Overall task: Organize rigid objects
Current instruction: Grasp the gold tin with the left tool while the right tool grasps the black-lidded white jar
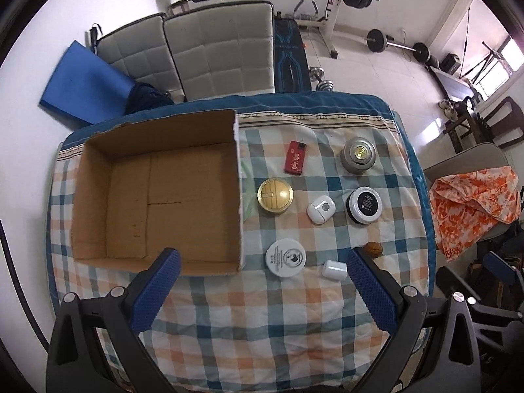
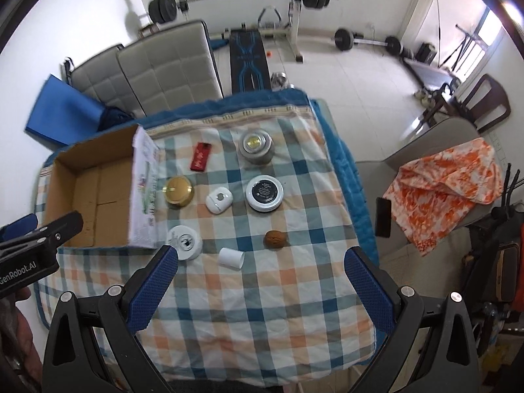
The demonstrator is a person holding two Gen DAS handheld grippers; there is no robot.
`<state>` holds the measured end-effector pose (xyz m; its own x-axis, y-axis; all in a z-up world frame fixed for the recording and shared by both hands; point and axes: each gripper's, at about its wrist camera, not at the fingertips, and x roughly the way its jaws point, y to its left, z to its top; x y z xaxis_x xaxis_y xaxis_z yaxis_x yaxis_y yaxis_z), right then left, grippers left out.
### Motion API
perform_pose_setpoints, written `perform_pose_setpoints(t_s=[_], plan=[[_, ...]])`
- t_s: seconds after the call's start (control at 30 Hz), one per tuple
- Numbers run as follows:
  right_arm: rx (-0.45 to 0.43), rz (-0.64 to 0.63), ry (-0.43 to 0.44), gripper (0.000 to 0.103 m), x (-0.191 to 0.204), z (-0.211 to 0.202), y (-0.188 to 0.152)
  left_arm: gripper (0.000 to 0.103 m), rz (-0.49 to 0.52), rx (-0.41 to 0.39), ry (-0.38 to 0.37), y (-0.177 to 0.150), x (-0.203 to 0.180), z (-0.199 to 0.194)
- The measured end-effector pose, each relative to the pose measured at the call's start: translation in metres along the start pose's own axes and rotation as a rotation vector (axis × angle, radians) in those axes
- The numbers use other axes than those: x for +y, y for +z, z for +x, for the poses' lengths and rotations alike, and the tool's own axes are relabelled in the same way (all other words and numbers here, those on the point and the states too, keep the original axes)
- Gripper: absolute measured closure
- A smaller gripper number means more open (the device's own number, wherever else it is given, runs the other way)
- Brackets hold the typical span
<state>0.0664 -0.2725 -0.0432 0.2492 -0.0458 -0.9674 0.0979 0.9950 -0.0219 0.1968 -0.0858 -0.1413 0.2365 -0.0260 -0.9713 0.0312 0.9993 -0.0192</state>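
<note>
An empty cardboard box [image 1: 157,196] [image 2: 62,193] stands on the left of a checked cloth. To its right lie a red lighter [image 1: 295,157] [image 2: 200,156], a grey weight [image 1: 359,154] [image 2: 255,146], a gold tin [image 1: 275,195] [image 2: 178,190], a white earbud case [image 1: 320,209] [image 2: 218,199], a black-and-white jar [image 1: 364,203] [image 2: 264,192], a white round lid [image 1: 285,257] [image 2: 184,241], a small white cylinder [image 1: 334,269] [image 2: 231,257] and a walnut [image 1: 373,249] [image 2: 274,238]. My left gripper [image 1: 263,263] is open and empty above the cloth's near part. My right gripper [image 2: 262,262] is open and empty.
The cloth covers a table [image 2: 249,321] with its edge at right. A chair with an orange cloth [image 2: 448,183] stands to the right. Grey cushions [image 1: 209,52] and a weight bench [image 2: 250,59] are behind. My left gripper's body shows at the left [image 2: 36,242].
</note>
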Motion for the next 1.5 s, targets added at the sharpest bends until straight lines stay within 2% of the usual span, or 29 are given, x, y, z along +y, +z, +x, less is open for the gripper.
perform_pose_setpoints(t_s=[0.17,0.3,0.37,0.5,0.6,0.73,0.9,0.97,1.0,1.07,1.13,1.23,1.33,1.5], plan=[[0.161,0.026,-0.010,0.000,-0.006,0.128,0.048,0.000,0.052,0.093,0.056,0.048,-0.033,0.088],[0.244,0.075,0.008,0.007,-0.014,0.206,0.070,0.000,0.047,0.177,0.059,0.065,-0.041,0.147],[0.281,0.102,0.028,0.010,-0.019,0.234,0.075,0.000,0.063,0.217,0.056,0.070,-0.046,0.171],[0.331,0.164,0.065,0.014,-0.033,0.273,0.078,0.001,0.108,0.257,0.100,0.080,-0.052,0.204],[0.356,0.179,0.100,0.016,-0.039,0.289,0.077,0.006,0.185,0.290,0.145,0.081,-0.059,0.223],[0.371,0.153,0.099,0.019,-0.040,0.307,0.076,0.006,0.300,0.327,0.229,0.075,-0.066,0.243],[0.399,0.131,0.084,0.024,-0.033,0.323,0.068,0.006,0.514,0.386,0.359,0.056,-0.081,0.270],[0.402,0.124,0.075,0.024,-0.031,0.328,0.065,0.007,0.583,0.419,0.383,0.047,-0.085,0.279],[0.402,0.123,0.071,0.024,-0.031,0.331,0.064,0.010,0.597,0.435,0.380,0.041,-0.086,0.283],[0.403,0.124,0.063,0.024,-0.028,0.339,0.062,0.028,0.631,0.480,0.374,0.029,-0.088,0.290],[0.403,0.120,0.052,0.026,-0.020,0.341,0.061,0.036,0.629,0.486,0.356,0.025,-0.087,0.291],[0.405,0.117,0.044,0.026,-0.019,0.345,0.061,0.036,0.609,0.480,0.338,0.020,-0.087,0.291],[0.401,0.121,0.044,0.027,-0.018,0.349,0.058,0.036,0.542,0.462,0.308,0.024,-0.080,0.278],[0.410,0.131,0.001,0.027,-0.028,0.334,0.064,0.036,0.387,0.426,0.175,0.035,-0.073,0.256]])
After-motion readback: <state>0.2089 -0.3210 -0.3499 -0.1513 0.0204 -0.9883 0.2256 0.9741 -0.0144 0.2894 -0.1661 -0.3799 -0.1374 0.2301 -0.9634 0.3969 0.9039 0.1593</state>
